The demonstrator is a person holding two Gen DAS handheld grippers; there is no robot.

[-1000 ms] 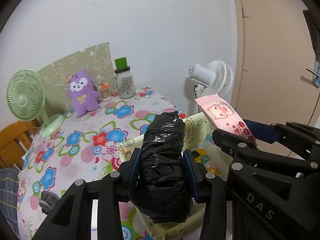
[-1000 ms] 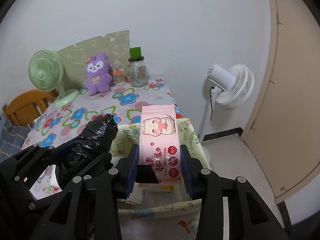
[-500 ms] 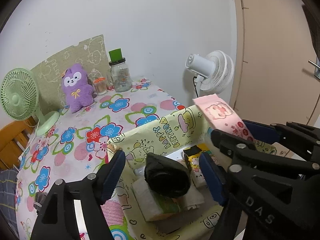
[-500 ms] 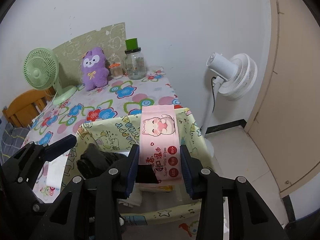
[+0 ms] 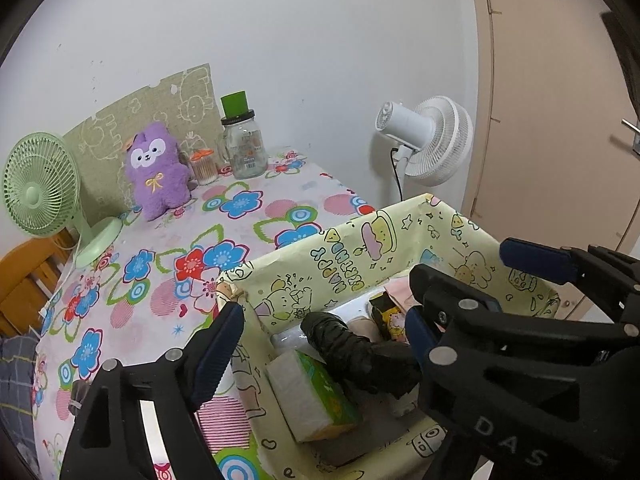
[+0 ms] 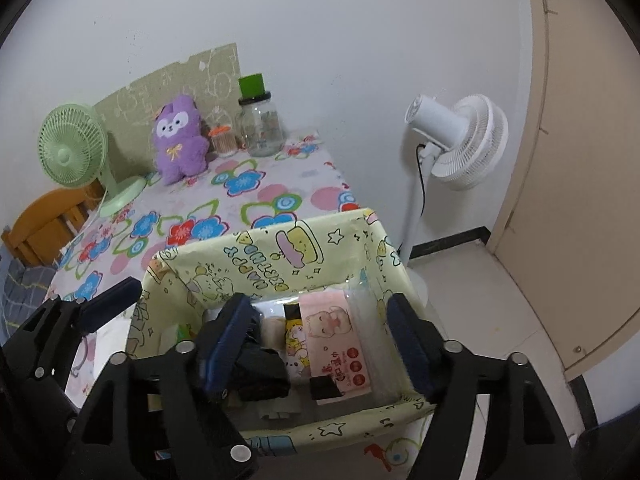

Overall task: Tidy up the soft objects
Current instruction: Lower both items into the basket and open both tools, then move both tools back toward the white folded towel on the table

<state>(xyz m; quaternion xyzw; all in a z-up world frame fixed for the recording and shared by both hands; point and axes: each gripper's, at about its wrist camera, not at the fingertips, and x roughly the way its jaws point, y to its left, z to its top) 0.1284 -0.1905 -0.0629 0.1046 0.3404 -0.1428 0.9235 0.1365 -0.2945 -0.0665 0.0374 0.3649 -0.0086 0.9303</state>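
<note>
Black bundle [image 5: 360, 354] and pink wipes pack [image 6: 340, 340] dropped into yellow bin [image 6: 280, 256], left tongs [image 5: 320, 344] and right tongs [image 6: 316, 340] opening, empty

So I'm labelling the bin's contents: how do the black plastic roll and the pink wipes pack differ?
Colour and finish: the black plastic roll is crinkled, glossy and unprinted; the pink wipes pack is smooth, with a cartoon animal and red dots.
Shape: the roll is a lumpy cylinder; the pack is a flat rectangle.
Place: the roll lies left in the yellow fabric bin, the pack right.
Shared: both lie loose inside, touching neither gripper.
</note>
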